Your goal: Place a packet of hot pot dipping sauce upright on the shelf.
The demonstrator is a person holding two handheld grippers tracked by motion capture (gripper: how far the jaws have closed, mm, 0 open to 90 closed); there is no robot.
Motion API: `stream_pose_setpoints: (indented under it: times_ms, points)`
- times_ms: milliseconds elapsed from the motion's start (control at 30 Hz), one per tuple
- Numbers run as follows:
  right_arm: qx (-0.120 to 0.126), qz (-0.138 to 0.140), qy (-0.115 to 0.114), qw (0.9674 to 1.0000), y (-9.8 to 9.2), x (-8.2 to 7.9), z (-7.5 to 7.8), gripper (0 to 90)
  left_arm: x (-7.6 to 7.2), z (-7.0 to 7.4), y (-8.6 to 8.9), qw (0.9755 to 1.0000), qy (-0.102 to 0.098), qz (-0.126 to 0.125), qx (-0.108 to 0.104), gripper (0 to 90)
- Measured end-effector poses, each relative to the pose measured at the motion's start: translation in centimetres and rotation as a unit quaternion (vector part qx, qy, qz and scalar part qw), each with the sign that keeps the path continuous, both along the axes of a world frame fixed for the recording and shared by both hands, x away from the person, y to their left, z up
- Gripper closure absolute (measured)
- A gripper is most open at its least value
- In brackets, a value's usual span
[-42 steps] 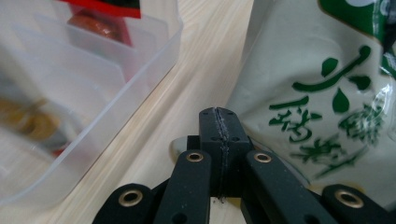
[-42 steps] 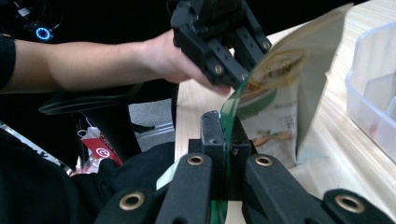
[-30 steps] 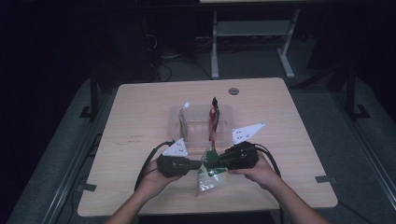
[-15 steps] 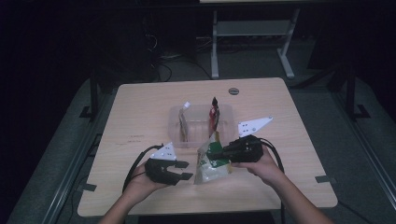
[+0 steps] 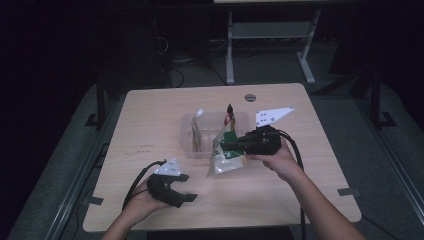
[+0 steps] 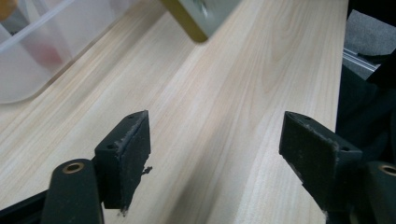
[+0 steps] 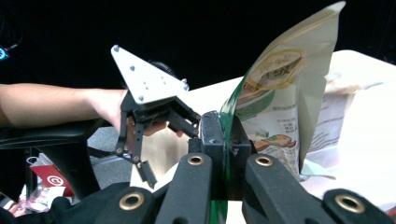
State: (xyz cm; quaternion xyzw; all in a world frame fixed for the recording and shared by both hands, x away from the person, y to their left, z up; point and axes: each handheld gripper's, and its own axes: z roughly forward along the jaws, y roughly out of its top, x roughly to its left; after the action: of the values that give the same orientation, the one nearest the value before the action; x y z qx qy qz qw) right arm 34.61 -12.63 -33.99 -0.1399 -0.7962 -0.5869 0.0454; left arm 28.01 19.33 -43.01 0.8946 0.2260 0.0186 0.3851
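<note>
A green and white snack bag [image 5: 226,156] hangs upright just in front of the clear plastic container [image 5: 189,137]. My right gripper [image 5: 226,145] is shut on its side edge. In the right gripper view the jaws [image 7: 223,135] clamp the bag's green edge and the bag [image 7: 280,93] rises to the right. My left gripper [image 5: 189,188] sits low near the table's front left, apart from the bag. Its jaws have just been opening and nothing is between them. The left gripper view has the open gripper [image 6: 219,135] over bare wood, with a bag corner [image 6: 201,18] above.
The container holds a flat packet [image 5: 196,132] and a dark red item [image 5: 229,115]. Its clear wall [image 6: 28,56] is at the upper left of the left gripper view. The left gripper's grey plate [image 7: 144,81] and the hand holding it are beyond the right jaws.
The left gripper let go of the bag, opened, and drew back left toward the table's front. The right gripper lifted the bag up toward the container.
</note>
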Motion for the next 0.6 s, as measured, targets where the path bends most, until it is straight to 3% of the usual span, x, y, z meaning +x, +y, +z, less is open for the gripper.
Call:
stream_pose_setpoints:
  times_ms: [400, 600]
  points:
    - [-0.005, -0.015, -0.013, 0.9998, 0.4, 2.6, 2.0, 90.0, 0.1, -0.5, -0.1, 1.0000, 0.002, 0.000, 0.006, 18.2]
    - [-0.020, -0.028, -0.017, 0.9993, 0.5, 4.4, 2.4, 90.0, 0.2, -0.5, 0.0, 1.0000, 0.004, 0.000, 0.007, 18.0]
